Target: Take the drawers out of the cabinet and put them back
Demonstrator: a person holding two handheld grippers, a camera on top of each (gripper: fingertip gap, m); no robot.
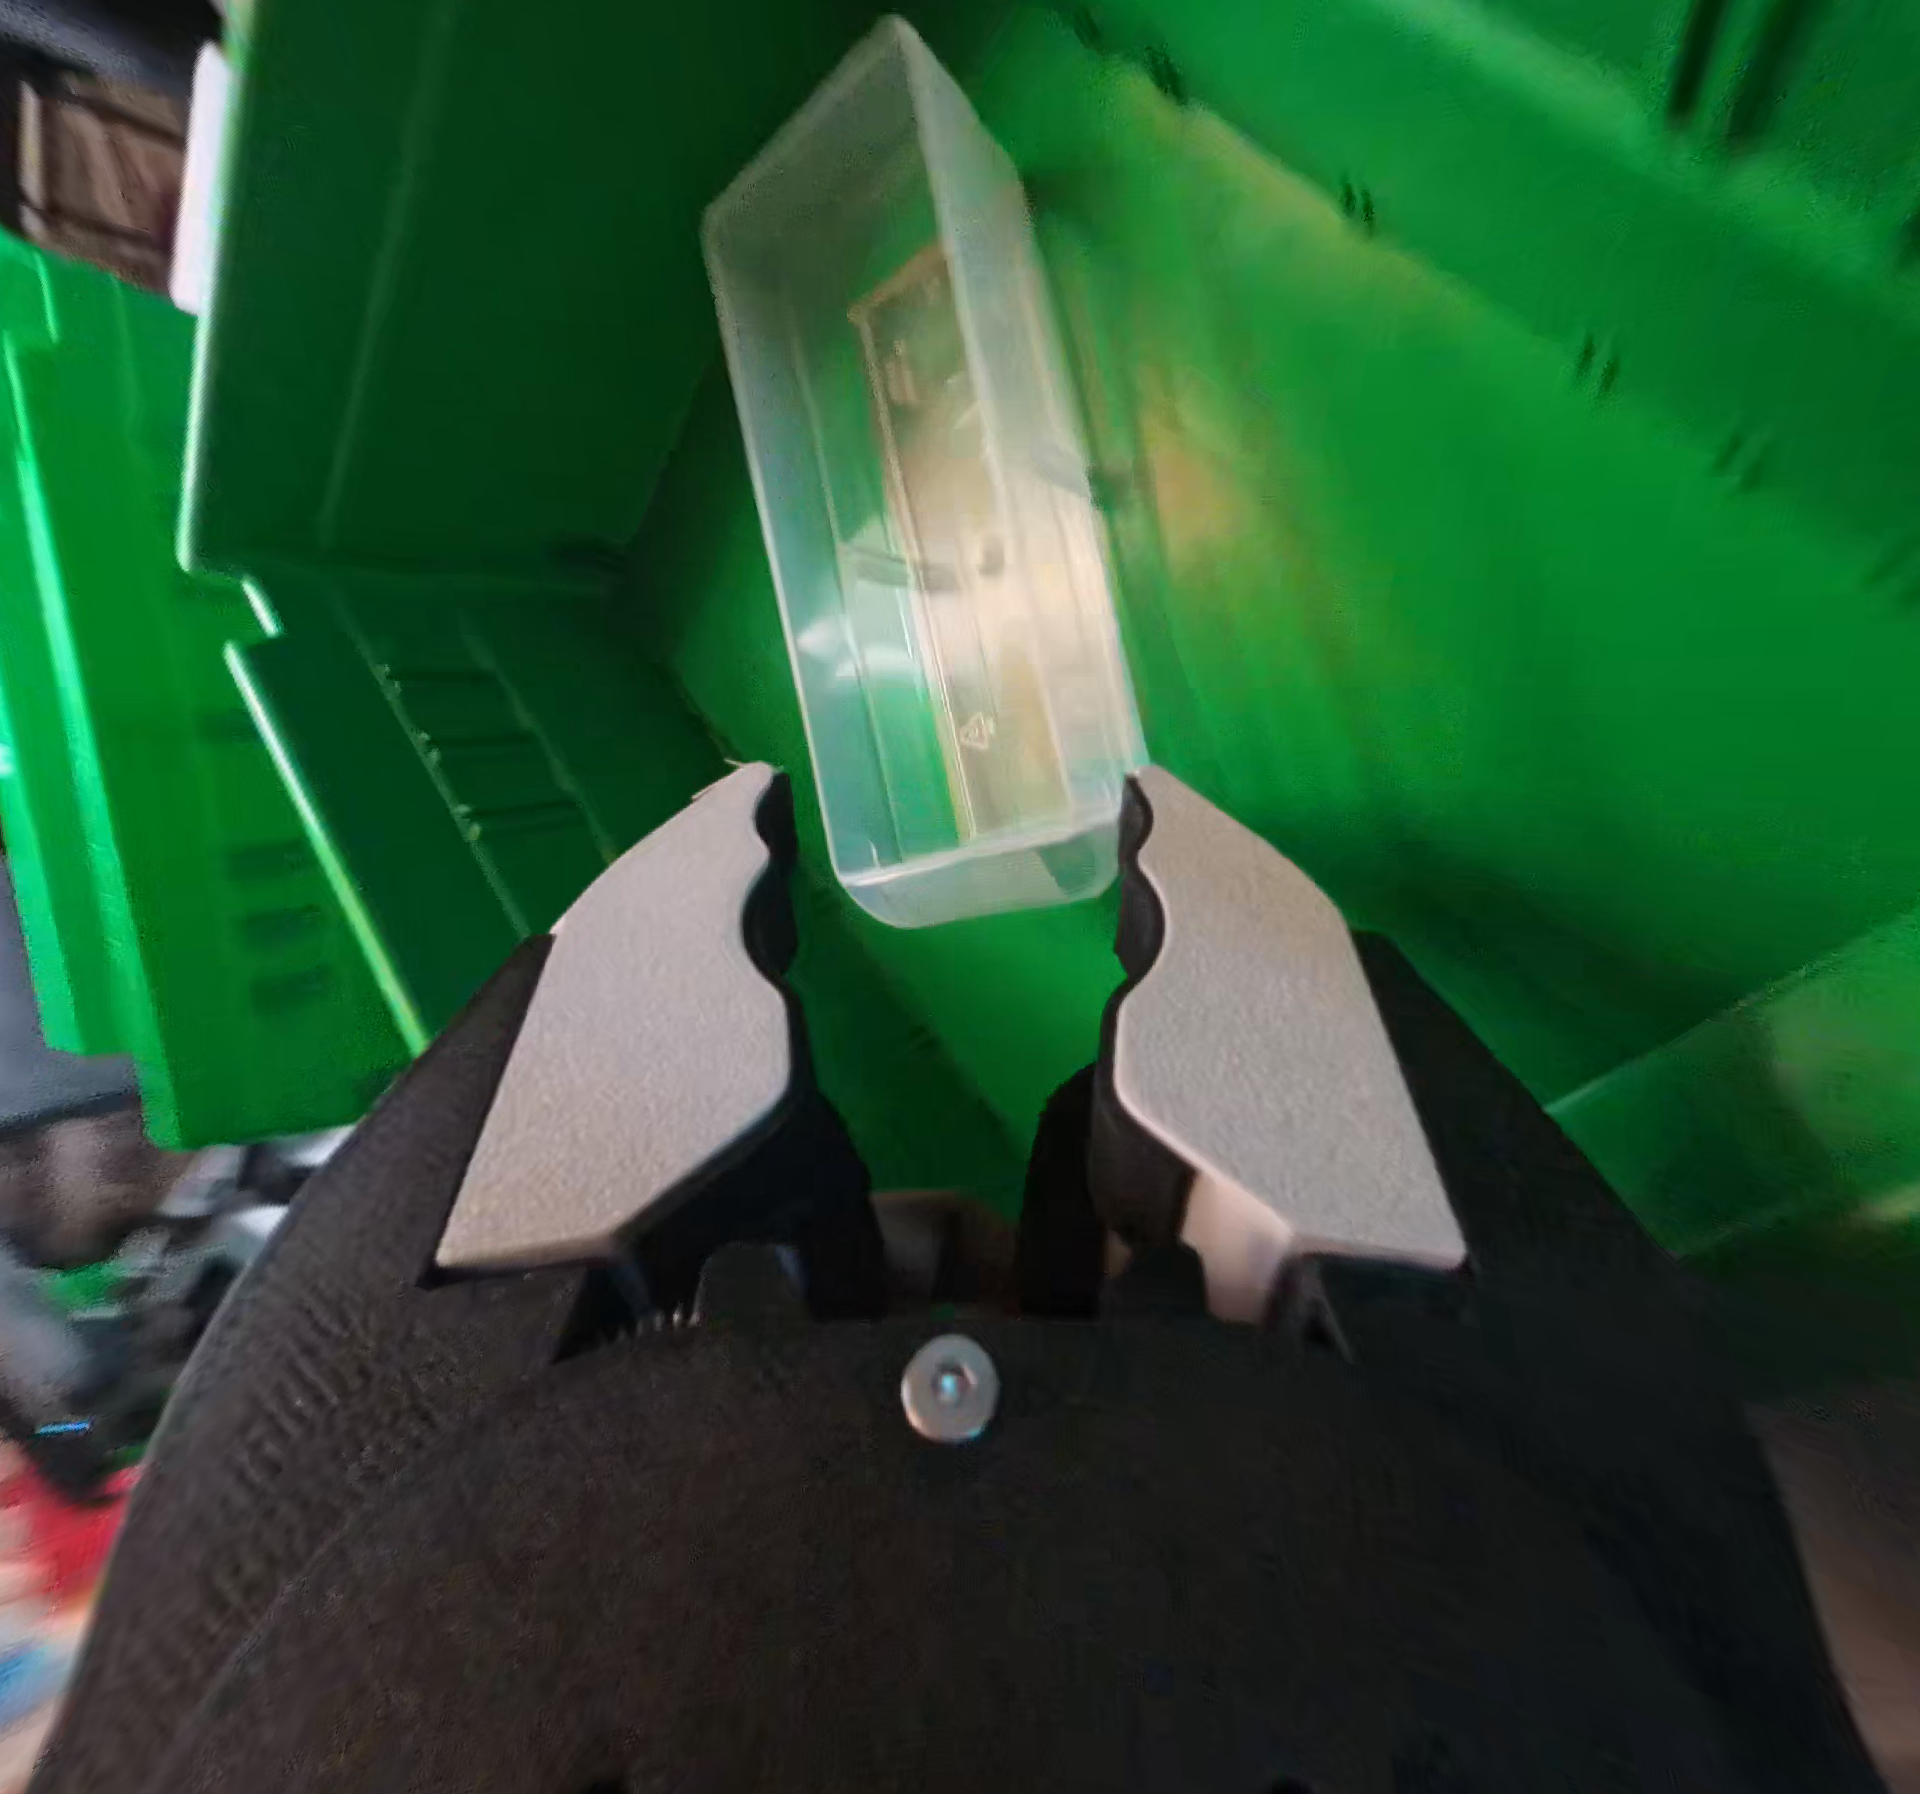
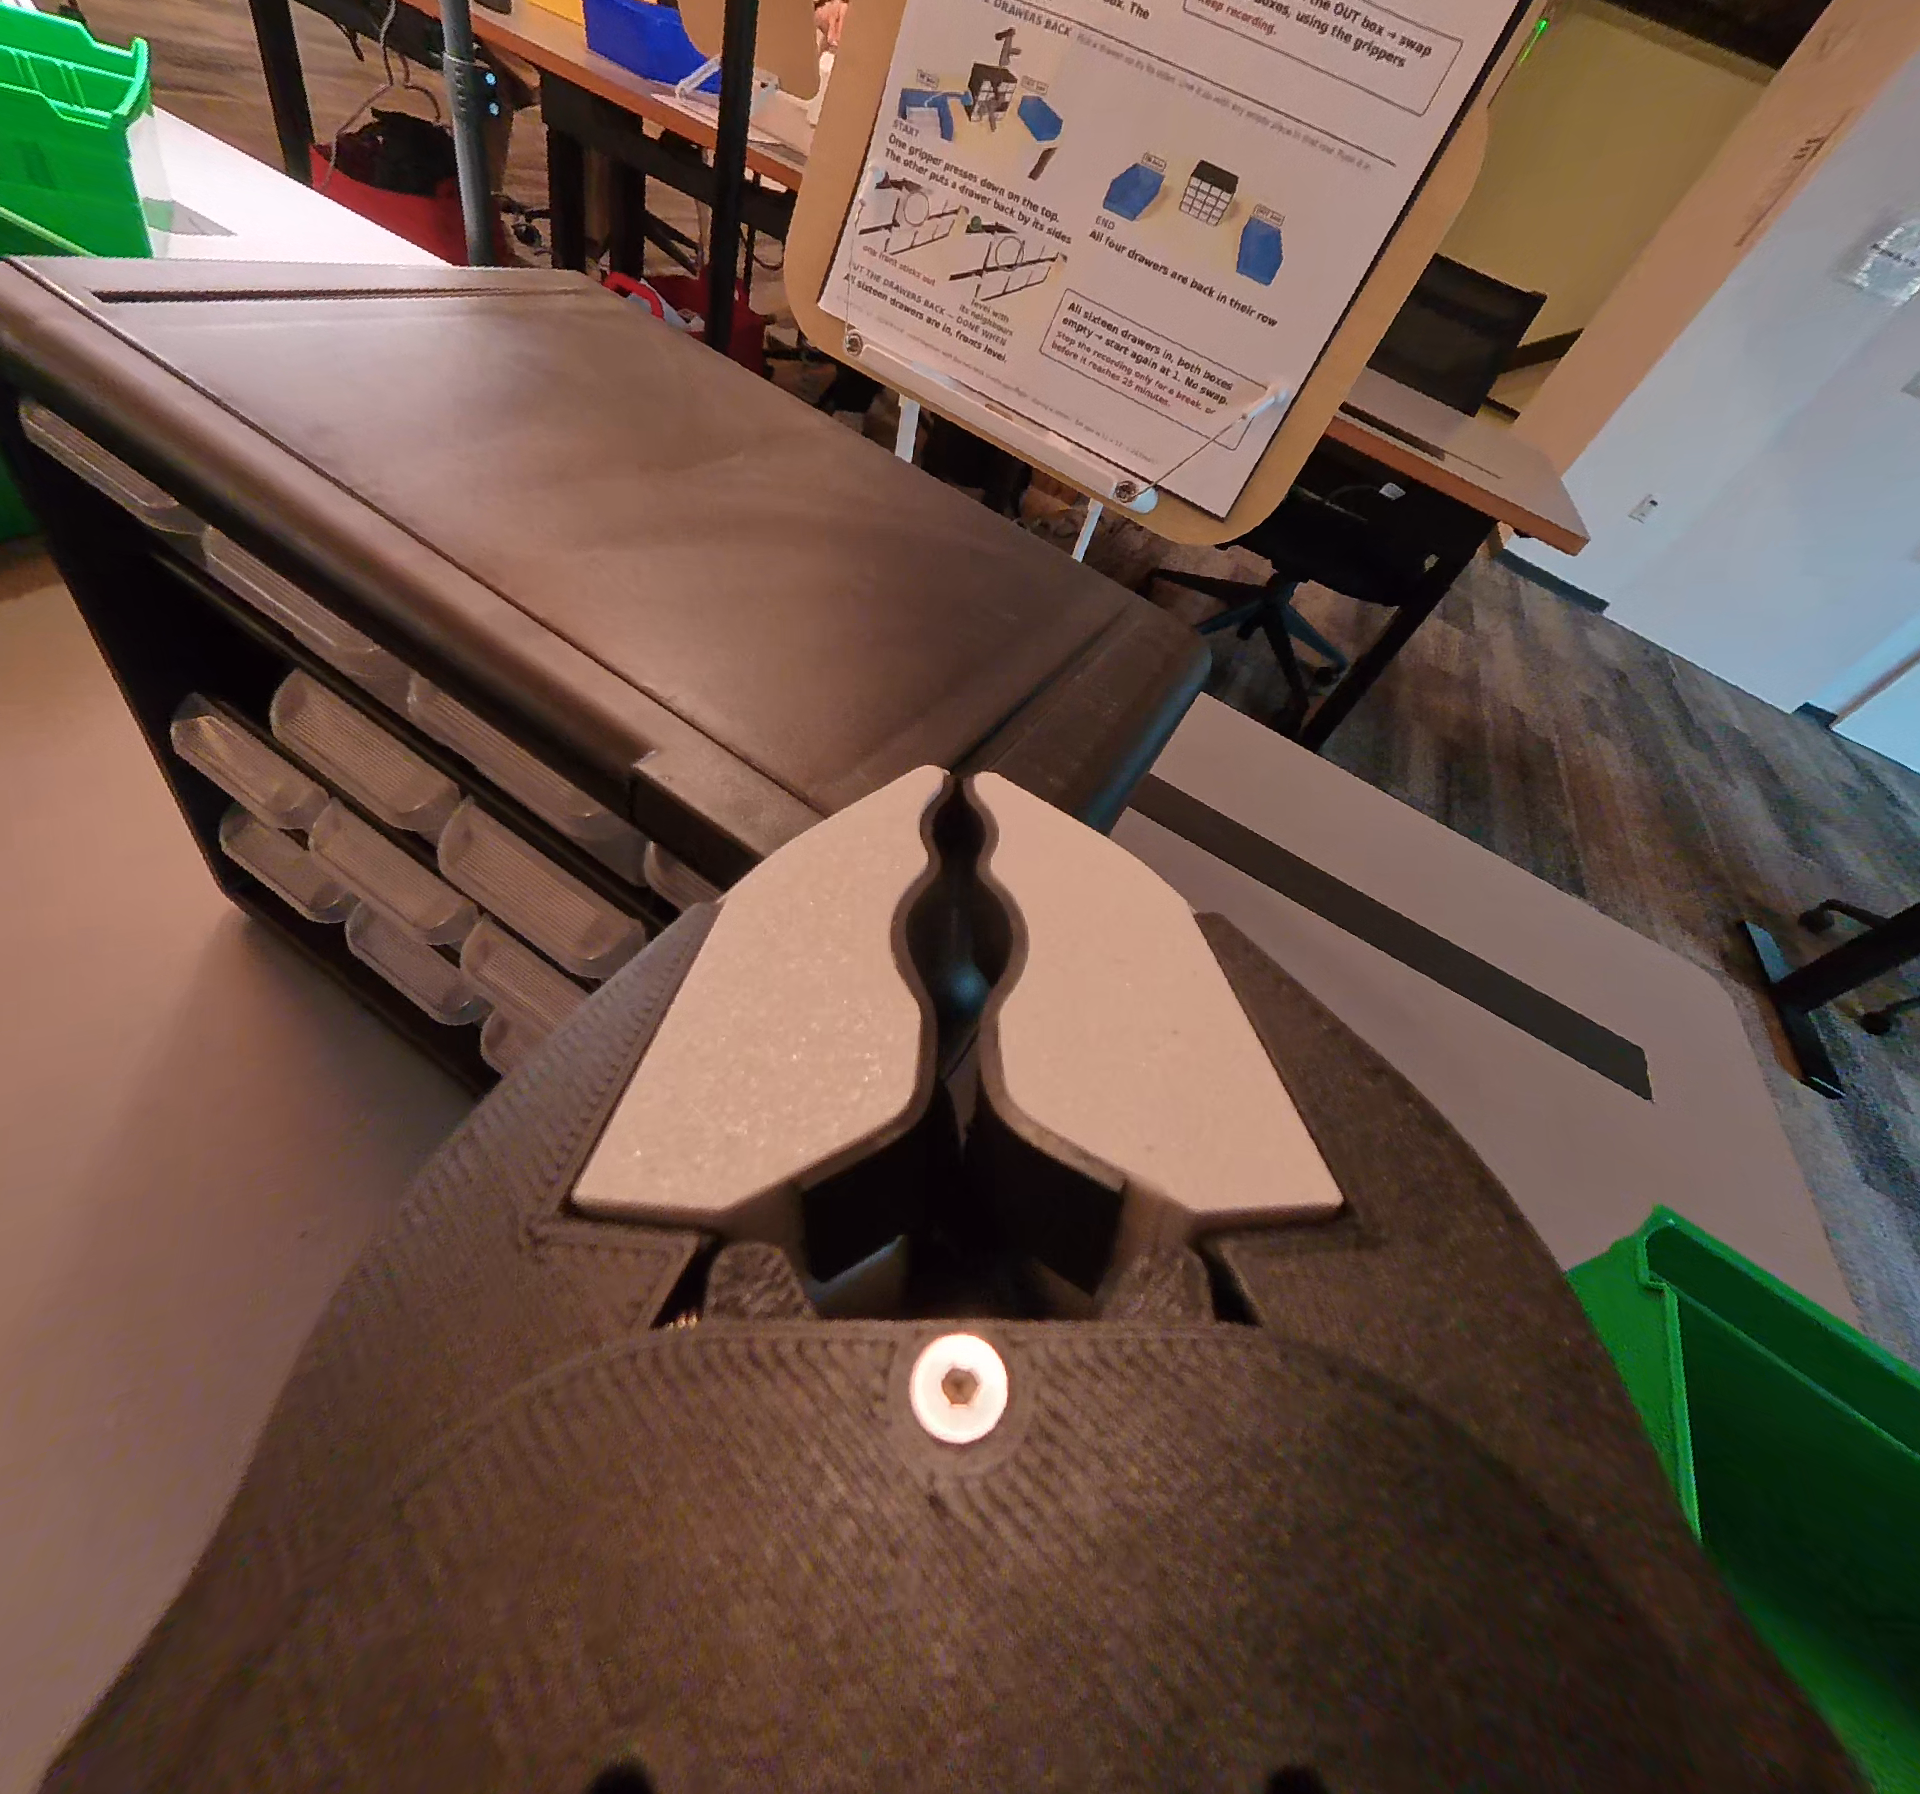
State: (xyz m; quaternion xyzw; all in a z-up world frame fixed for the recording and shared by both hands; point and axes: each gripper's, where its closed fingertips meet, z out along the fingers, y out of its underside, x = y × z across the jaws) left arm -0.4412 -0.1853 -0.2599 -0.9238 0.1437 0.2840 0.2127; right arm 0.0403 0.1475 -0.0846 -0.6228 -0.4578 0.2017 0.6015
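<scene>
In the left wrist view my left gripper [image 1: 951, 794] is closed on the near end of a clear plastic drawer [image 1: 914, 497]. The drawer points away from me, tilted, over the inside of a green bin [image 1: 1455, 601]. The drawer is sharp while the bin is blurred. In the right wrist view my right gripper [image 2: 961, 780] is shut and empty, its tips at the right front corner of the black cabinet's top [image 2: 623, 497]. Several clear drawers [image 2: 364, 757] sit in the cabinet's front rows on the left.
A second green bin [image 2: 1787, 1432] stands at the lower right on the grey table [image 2: 1455, 965], and another [image 2: 62, 134] at the far left. An instruction board [image 2: 1143, 165] stands behind the cabinet. More green bin walls [image 1: 94, 705] fill the left.
</scene>
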